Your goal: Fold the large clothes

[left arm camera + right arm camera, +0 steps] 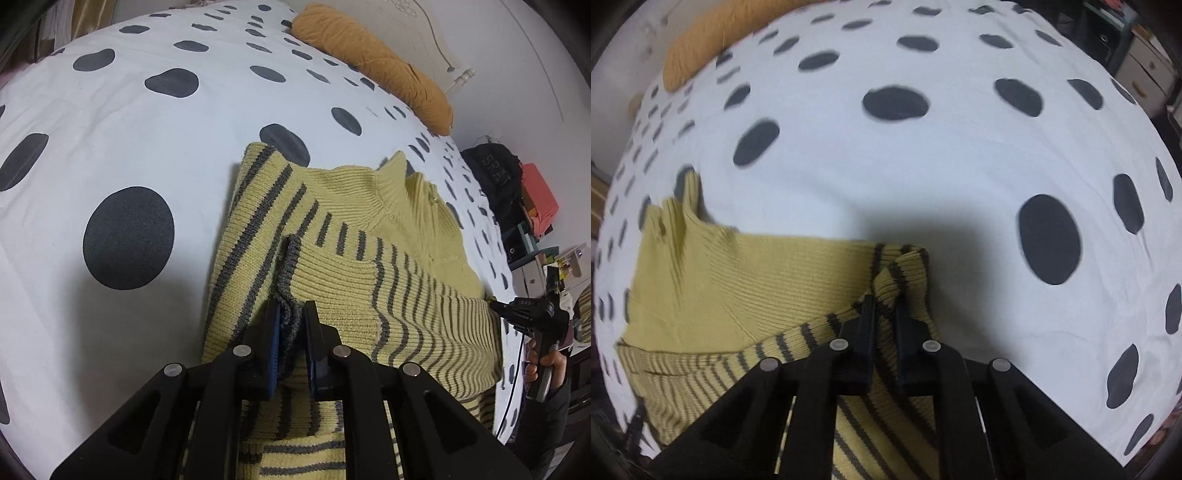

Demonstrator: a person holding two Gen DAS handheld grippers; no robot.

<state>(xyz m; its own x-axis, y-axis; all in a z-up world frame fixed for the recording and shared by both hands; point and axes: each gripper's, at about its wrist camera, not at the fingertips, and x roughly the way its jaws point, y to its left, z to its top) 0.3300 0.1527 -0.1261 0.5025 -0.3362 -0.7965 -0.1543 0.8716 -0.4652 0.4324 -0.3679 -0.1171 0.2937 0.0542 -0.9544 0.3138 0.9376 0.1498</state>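
You had one sweater [354,236] lying partly folded on the spotted bedsheet [110,122], and two grippers on it. Your left gripper [291,325] pinched its grey-edged cuff; your right gripper [884,314] pinched a striped fold. One orange pillow [373,62] lay at the bed's far edge.

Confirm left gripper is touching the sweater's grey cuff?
Touching. Left wrist view shows the left gripper closed on the grey cuff of the yellow sweater, fabric bunched between its fingers.
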